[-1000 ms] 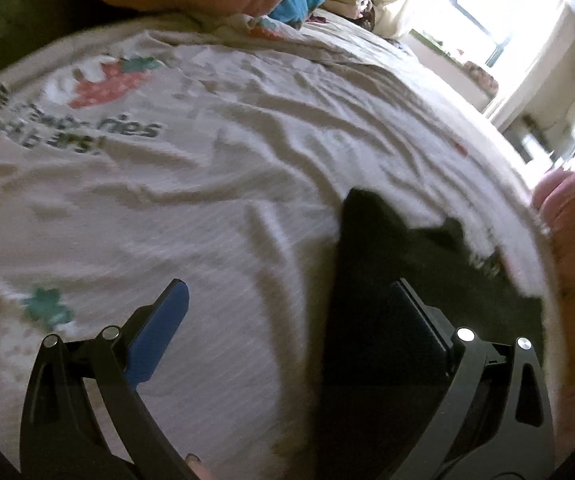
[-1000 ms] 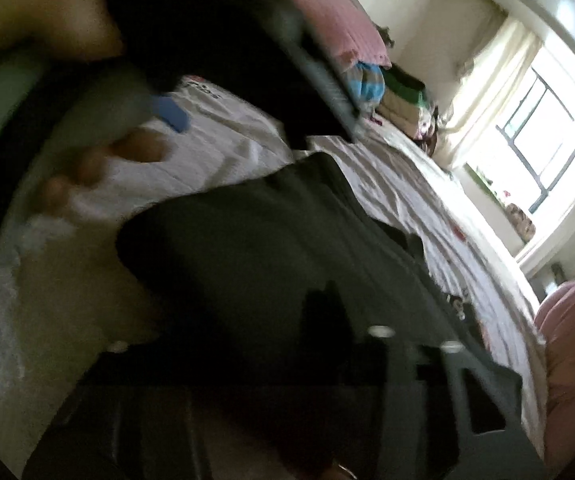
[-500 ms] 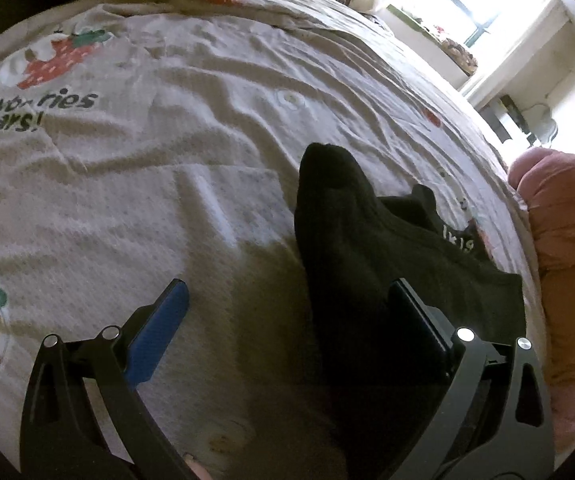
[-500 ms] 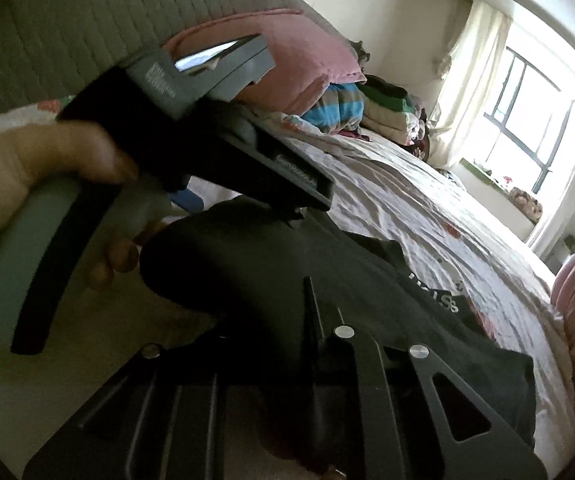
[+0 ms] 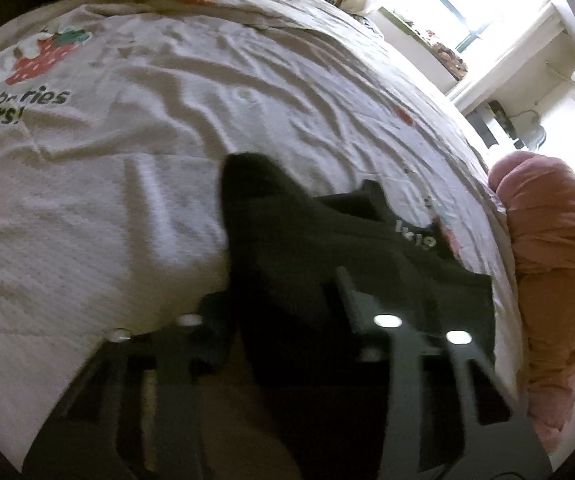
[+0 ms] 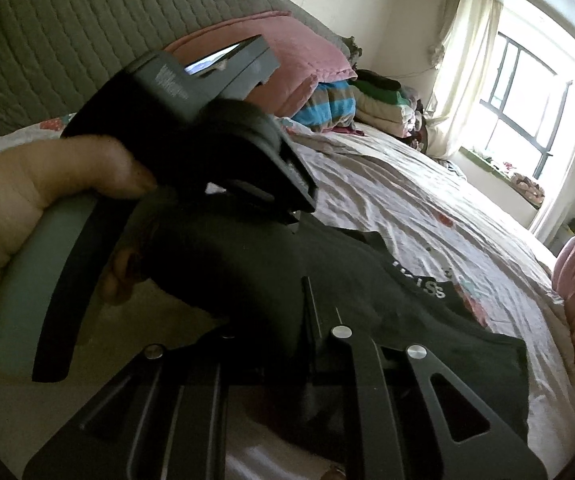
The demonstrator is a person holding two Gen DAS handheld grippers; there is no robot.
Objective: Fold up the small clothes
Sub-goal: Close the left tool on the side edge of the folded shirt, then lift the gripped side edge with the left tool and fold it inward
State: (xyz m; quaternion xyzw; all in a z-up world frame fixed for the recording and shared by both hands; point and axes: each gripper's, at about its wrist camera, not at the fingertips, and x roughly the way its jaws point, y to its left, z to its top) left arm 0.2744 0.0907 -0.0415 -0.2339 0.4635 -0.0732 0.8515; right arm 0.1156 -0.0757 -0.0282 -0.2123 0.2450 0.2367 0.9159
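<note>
Black skeletal frames on both tools, the right gripper showing triangular cutouts and round silver screw heads. The left gripper carries matching bright screws, and its handle is grey-green with a black trigger strip.

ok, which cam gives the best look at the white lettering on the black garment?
Right wrist. The white lettering on the black garment sits near centre there, fairly sharp, though only partly legible. The left wrist view shows the same lettering smaller, blurrier and seen upside down.
</note>
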